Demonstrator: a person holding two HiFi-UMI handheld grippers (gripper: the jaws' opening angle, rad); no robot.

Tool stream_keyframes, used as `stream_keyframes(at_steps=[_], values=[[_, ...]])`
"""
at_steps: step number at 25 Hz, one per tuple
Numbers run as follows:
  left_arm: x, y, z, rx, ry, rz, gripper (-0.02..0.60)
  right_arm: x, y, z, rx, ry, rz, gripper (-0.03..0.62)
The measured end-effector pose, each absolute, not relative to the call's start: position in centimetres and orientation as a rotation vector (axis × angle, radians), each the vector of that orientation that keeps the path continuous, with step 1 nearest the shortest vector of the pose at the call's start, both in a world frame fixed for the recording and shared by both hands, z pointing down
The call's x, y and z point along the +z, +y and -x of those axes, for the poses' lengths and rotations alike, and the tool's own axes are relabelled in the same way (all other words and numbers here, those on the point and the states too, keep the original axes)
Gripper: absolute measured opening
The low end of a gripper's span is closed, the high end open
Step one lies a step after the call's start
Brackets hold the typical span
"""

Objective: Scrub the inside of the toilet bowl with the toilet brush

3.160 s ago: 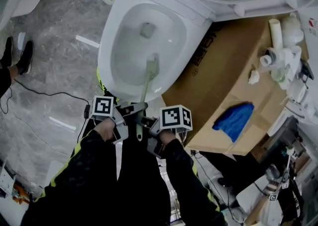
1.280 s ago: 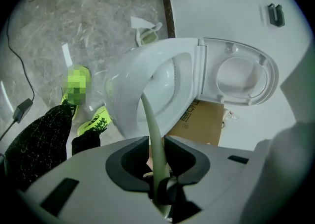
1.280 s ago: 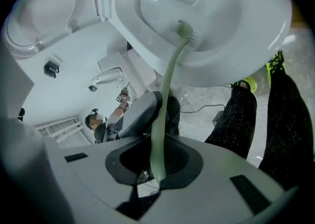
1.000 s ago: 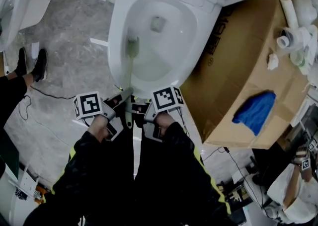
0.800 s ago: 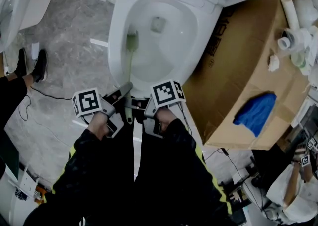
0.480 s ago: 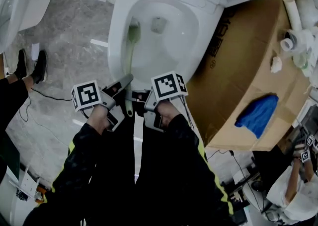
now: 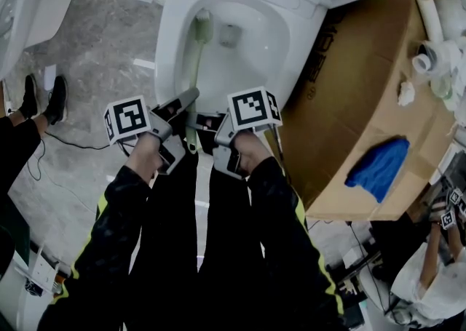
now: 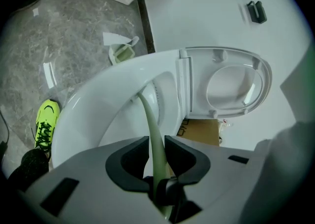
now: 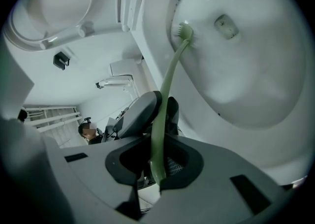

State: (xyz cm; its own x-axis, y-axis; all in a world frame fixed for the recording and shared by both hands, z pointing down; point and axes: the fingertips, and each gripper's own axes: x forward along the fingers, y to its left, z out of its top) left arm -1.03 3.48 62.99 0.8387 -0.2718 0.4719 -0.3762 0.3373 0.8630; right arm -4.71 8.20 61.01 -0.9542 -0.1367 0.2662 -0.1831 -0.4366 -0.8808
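The white toilet bowl point(image 7: 164, 68) lies below me with its seat and lid point(image 8: 231, 82) raised. A pale green toilet brush point(image 7: 194, 60) reaches into it, and its head point(image 9: 183, 32) presses on the inner wall at the back left, just under the rim, left of the drain hole point(image 9: 225, 26). Both grippers hold the handle's near end over the bowl's front rim. My left gripper point(image 7: 183, 105) is shut on the handle point(image 8: 156, 154). My right gripper point(image 7: 207, 123) is shut on it too, its jaws round the handle's end point(image 9: 157, 169).
An opened cardboard box point(image 7: 349, 97) with a blue cloth point(image 7: 377, 166) and white pipe fittings point(image 7: 433, 38) stands right of the toilet. Black shoes point(image 7: 44, 97) and a cable point(image 7: 73, 140) are on the grey floor at left. A green shoe point(image 8: 47, 124) is near the bowl.
The brush head has slid up the bowl's left wall toward the back rim. Both grippers have moved forward with the handle, still shut on it.
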Motion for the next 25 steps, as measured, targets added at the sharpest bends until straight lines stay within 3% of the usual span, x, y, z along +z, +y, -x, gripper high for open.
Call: stream_keyframes(at_steps=[25], values=[[64.0, 2.4, -5.2, 0.184, -0.477, -1.342, 0.097, 62.5, 6.6, -1.1, 2.595, -1.656, -0.807, 0.057]])
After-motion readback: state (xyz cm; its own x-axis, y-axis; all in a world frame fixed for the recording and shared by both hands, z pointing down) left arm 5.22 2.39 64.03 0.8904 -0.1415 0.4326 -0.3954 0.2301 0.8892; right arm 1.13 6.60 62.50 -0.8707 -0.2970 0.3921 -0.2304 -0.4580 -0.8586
